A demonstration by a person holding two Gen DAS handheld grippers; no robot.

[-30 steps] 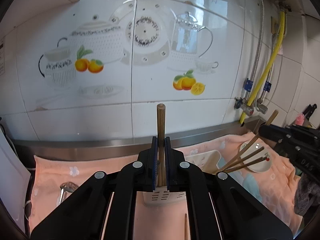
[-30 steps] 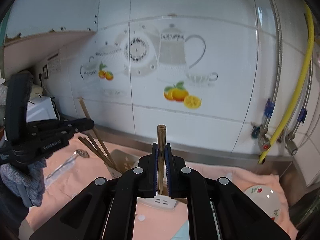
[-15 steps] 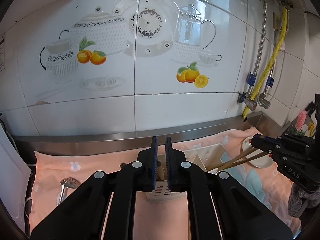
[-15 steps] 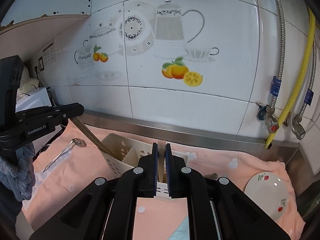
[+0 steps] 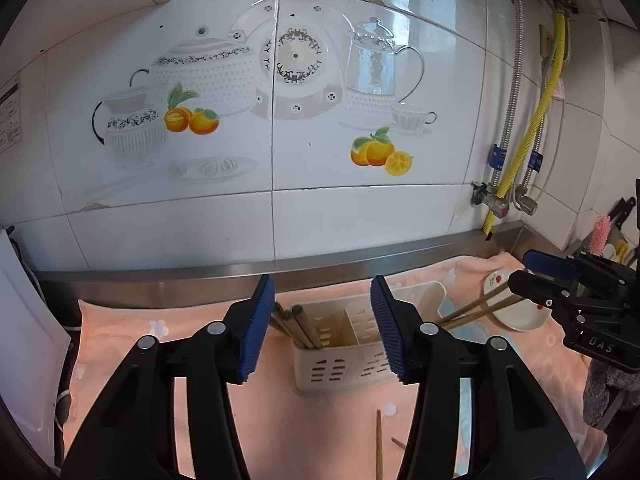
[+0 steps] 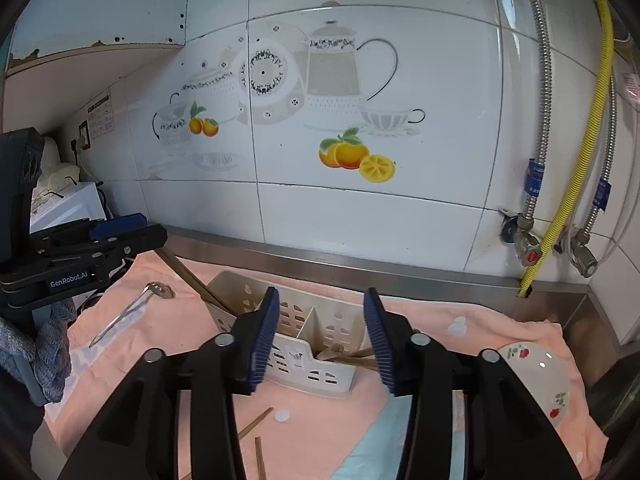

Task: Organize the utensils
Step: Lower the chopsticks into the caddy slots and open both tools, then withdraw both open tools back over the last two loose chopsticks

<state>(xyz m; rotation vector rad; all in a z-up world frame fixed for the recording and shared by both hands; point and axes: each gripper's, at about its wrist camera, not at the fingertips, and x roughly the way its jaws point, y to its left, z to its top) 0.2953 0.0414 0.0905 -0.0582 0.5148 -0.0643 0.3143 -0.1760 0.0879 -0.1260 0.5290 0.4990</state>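
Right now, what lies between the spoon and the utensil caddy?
In the right wrist view, bare pink towel separates the spoon from the utensil caddy; only leaning chopsticks cross that stretch.

Not much to read here tbh; the black plastic two-finger gripper at the left edge of the right wrist view [image 6: 132, 230] has "GenRobot.AI" in white letters on its side; the other black plastic gripper, off to the right in the left wrist view [image 5: 536, 270], shows "DAS" in white on its body, rest of the word cut off; there's a small printed paper notice stuck on the white wall tiles [image 6: 100, 116] but it's too tiny to make out.
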